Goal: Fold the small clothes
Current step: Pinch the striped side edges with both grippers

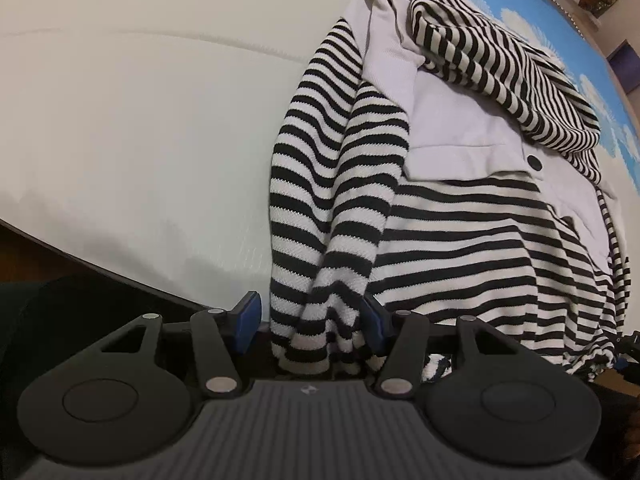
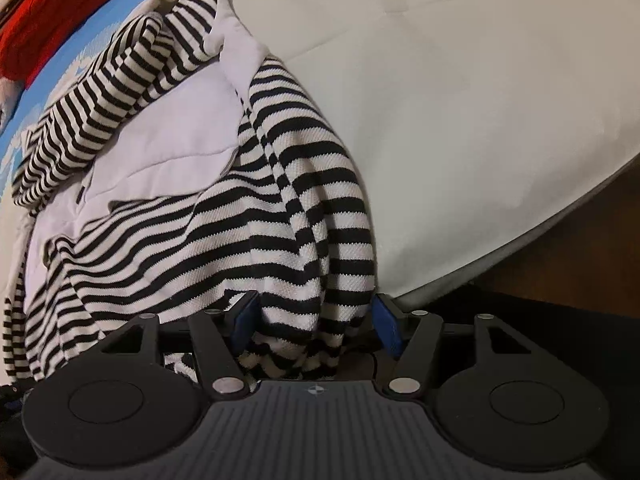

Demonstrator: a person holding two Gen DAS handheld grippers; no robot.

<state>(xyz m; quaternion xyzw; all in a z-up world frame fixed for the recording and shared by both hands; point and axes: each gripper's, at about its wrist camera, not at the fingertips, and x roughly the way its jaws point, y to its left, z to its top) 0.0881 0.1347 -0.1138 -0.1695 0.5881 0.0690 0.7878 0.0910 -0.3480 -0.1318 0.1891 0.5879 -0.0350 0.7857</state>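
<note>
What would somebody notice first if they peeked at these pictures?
The black-and-white striped knit garment with pale lilac panels, spread on the cream-white sheet, grabs the eye. Its bunched bottom corners sit between the blue-padded jaws of the left gripper and right gripper, low in each view. A bright red knitted cloth lies at the top left of the right wrist view.

We see a bed (image 1: 120, 128) under a plain white sheet (image 2: 460, 100), its near edge curving off above dark floor. At about one o'clock in the left wrist view, a blue cover (image 1: 532, 20) with white shapes lies along the far side. A black-and-white striped top (image 1: 460, 240) lies spread straight on the bed, overlapping both. A red garment (image 2: 40, 28) lies at ten o'clock in the right view.
</note>
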